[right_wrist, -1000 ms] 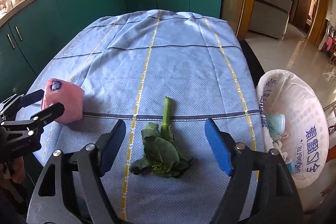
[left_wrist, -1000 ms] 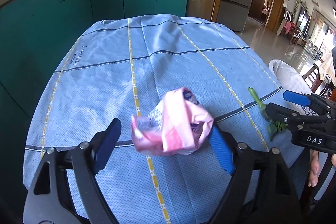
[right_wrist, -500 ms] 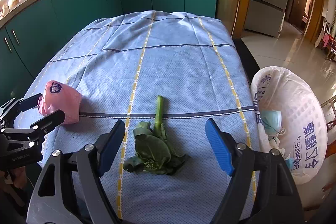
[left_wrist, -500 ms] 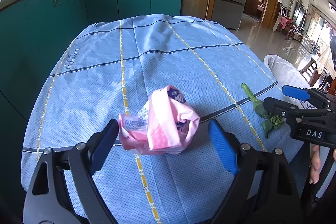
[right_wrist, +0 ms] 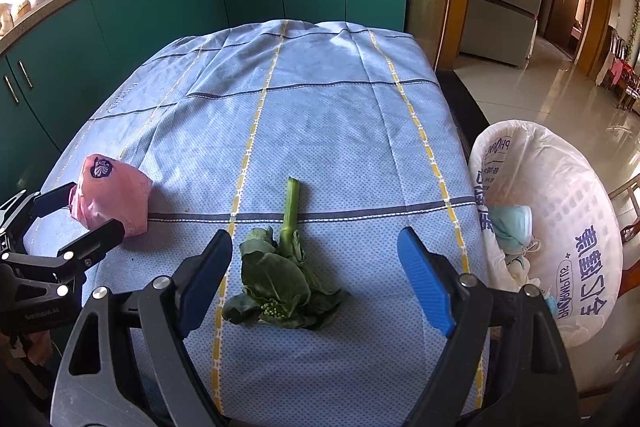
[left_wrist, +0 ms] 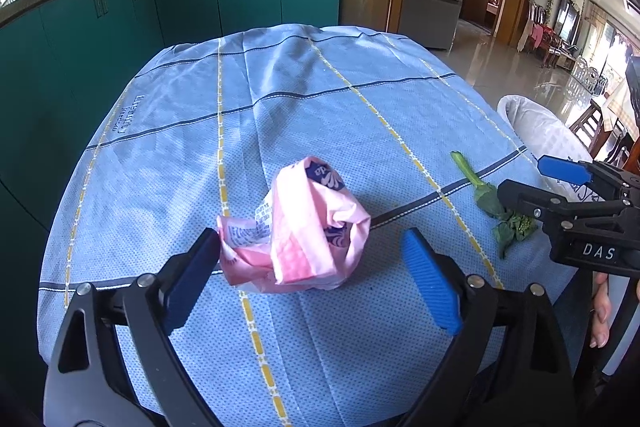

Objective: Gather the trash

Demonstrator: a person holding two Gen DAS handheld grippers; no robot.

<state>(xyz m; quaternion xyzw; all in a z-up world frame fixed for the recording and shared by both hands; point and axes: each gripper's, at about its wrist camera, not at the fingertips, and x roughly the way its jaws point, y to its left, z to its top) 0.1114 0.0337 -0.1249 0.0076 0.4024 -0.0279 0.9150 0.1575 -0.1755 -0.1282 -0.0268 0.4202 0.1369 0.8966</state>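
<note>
Change: both your grippers have spread wider than a moment ago, and the jaws are opening even now — you are lining up two pickups, not carrying anything yet.
Left gripper: wide apart, nothing clamped; the pink wrapper sits between the pads, its crumpled tail just beside the left pad, though you cannot tell whether it brushes it.
Right gripper: also wide, holding nothing; the vegetable scrap lies between its fingers with a gap on either side.
What it means: the collecting has barely begun for these two pieces — both lie on the blue tablecloth, waiting to be pinched.
Wrapper look: a scrunched pink plastic pack with dark blue print, puffed and hollow, likely to squash under the pads.
Scrap look: a limp bunch of dark leaves with small buds and a pale green stalk pointing away from you.
Bin: a white-lined basket just off the table's right edge, already holding a blue face mask and some paper.
</note>
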